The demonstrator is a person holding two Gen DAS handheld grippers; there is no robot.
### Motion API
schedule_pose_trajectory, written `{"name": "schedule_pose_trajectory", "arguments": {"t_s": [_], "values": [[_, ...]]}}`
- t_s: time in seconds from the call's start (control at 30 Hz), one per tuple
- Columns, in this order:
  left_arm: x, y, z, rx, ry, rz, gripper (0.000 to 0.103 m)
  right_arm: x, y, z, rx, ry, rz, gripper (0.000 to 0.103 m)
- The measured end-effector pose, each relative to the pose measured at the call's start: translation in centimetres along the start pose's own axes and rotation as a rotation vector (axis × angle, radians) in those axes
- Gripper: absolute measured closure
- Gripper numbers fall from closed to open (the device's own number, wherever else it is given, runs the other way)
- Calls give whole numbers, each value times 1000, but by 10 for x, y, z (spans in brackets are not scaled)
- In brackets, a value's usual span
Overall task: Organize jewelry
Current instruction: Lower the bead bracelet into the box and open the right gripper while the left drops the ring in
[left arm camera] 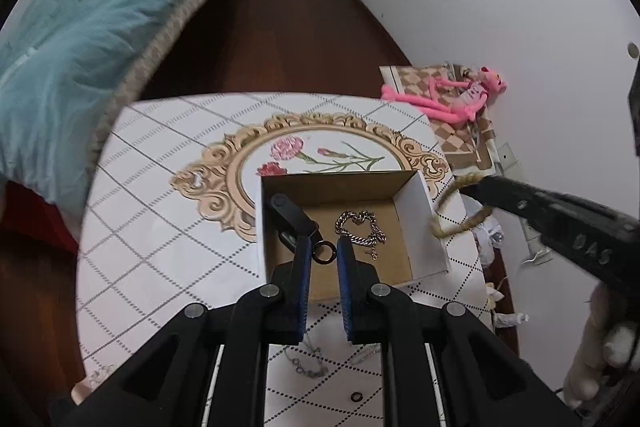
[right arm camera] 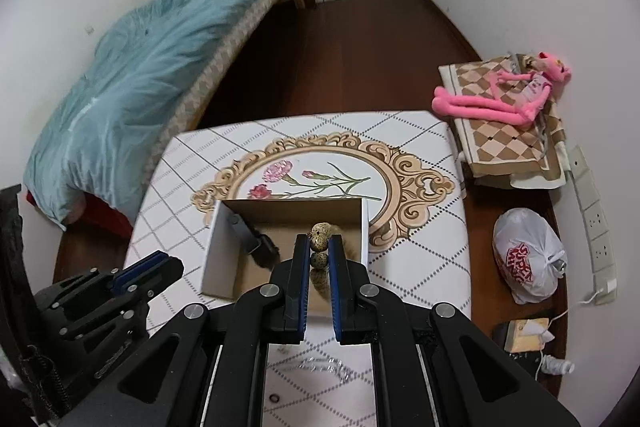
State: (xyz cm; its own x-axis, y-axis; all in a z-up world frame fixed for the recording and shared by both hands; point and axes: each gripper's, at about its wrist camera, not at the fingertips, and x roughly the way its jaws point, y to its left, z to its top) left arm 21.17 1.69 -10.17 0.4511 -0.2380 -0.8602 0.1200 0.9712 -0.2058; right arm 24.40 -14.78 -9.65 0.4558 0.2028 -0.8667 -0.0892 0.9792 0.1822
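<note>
The left gripper (left arm camera: 325, 255) is pinching a small dark ring (left arm camera: 324, 253) between nearly closed jaws, above the near edge of the open white cardboard box (left arm camera: 424, 223). The right gripper (right arm camera: 319, 259) is clamping a speckled tan bead bracelet (right arm camera: 321, 235), also over that box. Inside the box, a silver chain bracelet (left arm camera: 360, 227) and a black clip (left arm camera: 290, 213) are lying. The box is sitting on the white diamond-patterned table (left arm camera: 160, 227).

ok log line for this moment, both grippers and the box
left gripper: shut on dark ring | right gripper: shut on beaded bracelet | box: open, chain bracelet inside | both above box
</note>
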Motion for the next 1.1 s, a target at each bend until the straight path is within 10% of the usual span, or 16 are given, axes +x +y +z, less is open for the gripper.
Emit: {"name": "schedule_pose_trajectory", "arguments": {"t_s": [0.6,0.67,0.73,0.77,0.93,1.1], "values": [[79,13,56,-96,213,-51,90,95,-25,19,44,231,41,93],[79,15,58,-91,208,-30,80,94,-24,18,33,230,40,93],[78,17,59,-83,202,16,37,91,-23,18,18,228,26,91],[75,19,60,-87,188,23,32,89,-22,18,12,223,22,88],[60,30,54,-92,154,98,29,74,-19,20,-3,189,-6,56],[47,35,39,-75,105,188,2,66,-17,9,-20,168,-112,14]]}}
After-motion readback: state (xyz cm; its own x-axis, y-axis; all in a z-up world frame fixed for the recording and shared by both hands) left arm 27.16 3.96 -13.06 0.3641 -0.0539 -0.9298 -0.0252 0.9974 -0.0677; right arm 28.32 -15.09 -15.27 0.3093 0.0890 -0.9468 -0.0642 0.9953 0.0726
